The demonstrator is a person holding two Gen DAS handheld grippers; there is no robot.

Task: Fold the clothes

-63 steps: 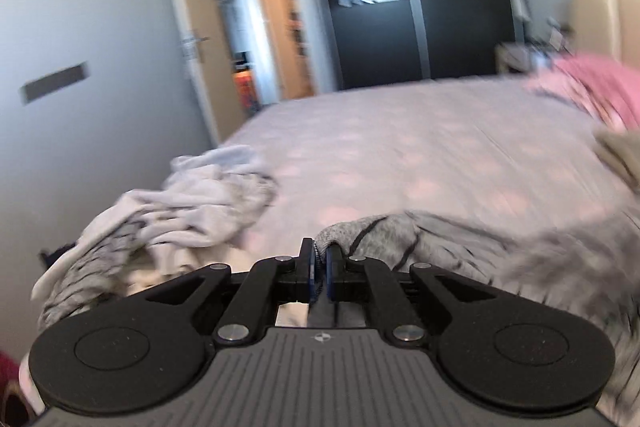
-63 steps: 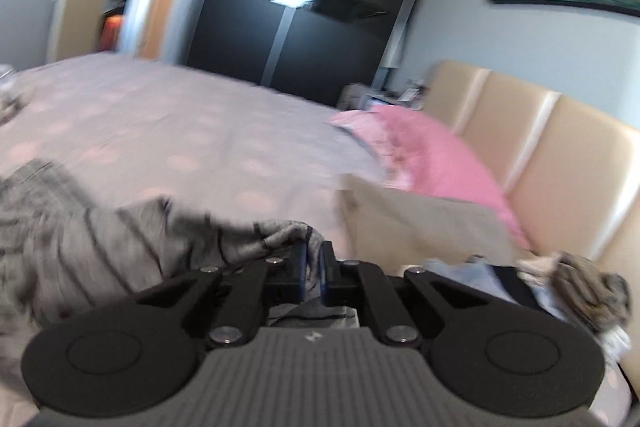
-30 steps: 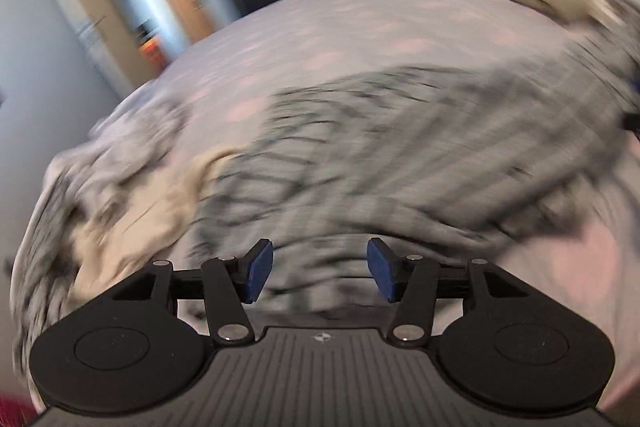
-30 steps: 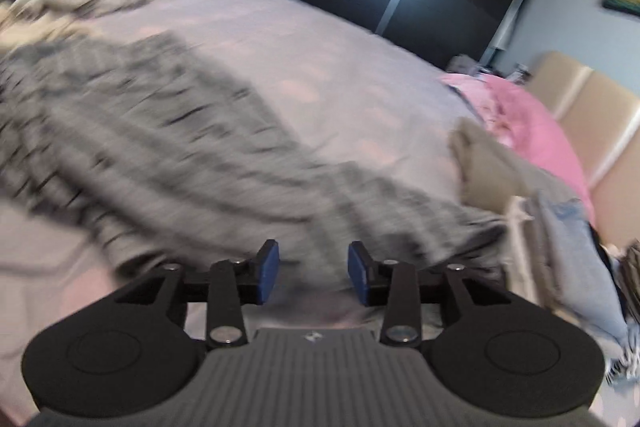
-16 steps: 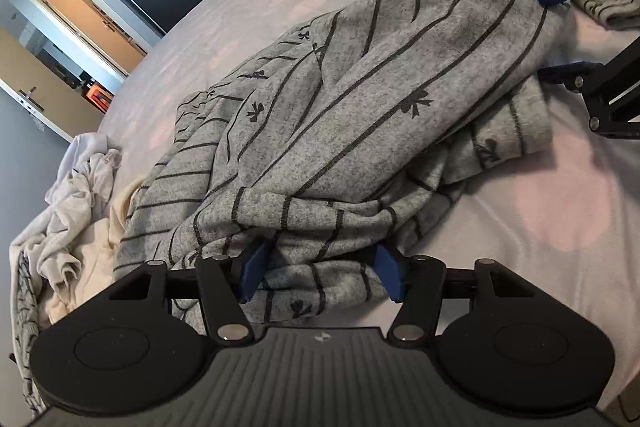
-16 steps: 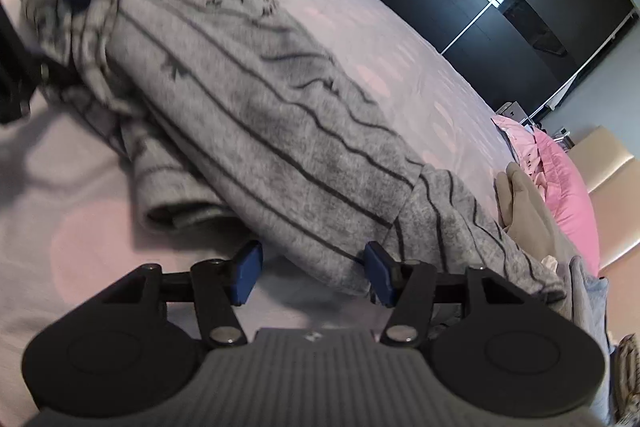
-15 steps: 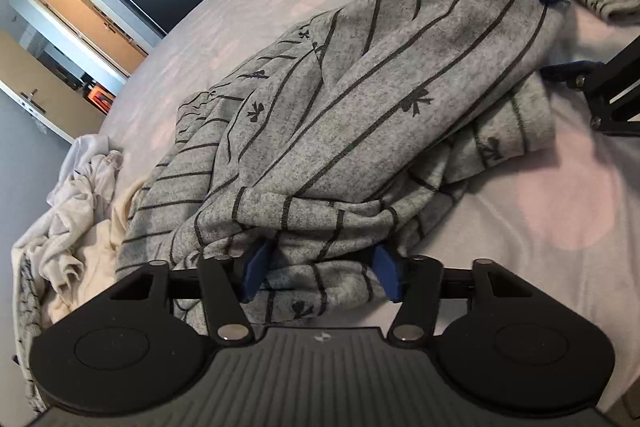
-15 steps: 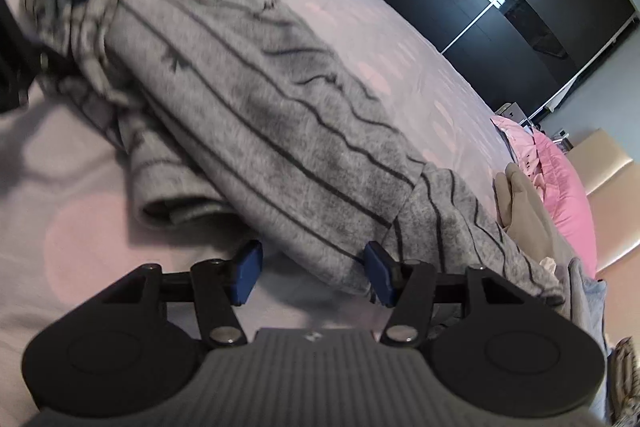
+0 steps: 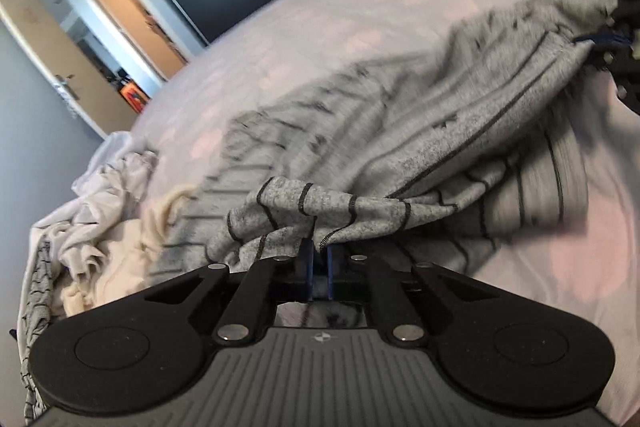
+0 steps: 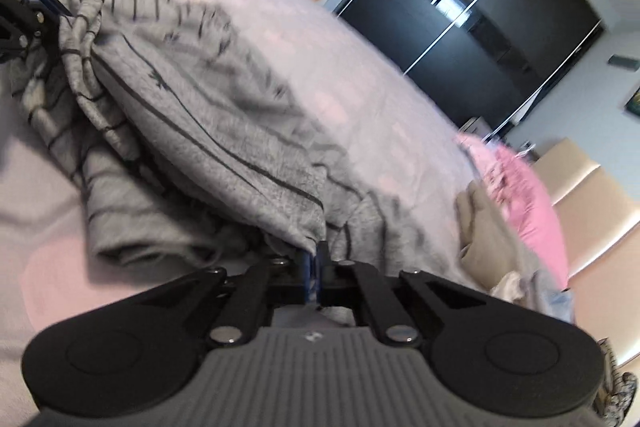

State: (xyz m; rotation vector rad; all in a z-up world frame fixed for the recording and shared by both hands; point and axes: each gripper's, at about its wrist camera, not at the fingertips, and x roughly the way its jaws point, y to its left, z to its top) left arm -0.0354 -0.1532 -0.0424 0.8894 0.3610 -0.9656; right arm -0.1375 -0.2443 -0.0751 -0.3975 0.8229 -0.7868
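A grey garment with thin dark stripes (image 9: 440,123) lies crumpled across the pale bed (image 9: 360,19). My left gripper (image 9: 319,259) is shut on a bunched edge of it at its left end. My right gripper (image 10: 315,269) is shut on the garment (image 10: 224,131) at its right end. Each gripper shows at the edge of the other's view: the right one at far right (image 9: 612,45), the left one at far left (image 10: 28,3). The cloth between them is lifted and blurred.
A heap of white and cream clothes (image 9: 104,211) lies at the bed's left side. A pink pillow (image 10: 524,195), a beige folded item (image 10: 480,223) and more clothes sit by the headboard on the right. A dark wardrobe (image 10: 472,19) and an open door (image 9: 120,27) stand beyond the bed.
Both grippers were open around the garment's edges half a second ago; now both have shut on the cloth and begun lifting it, with the views tilting and blurring.
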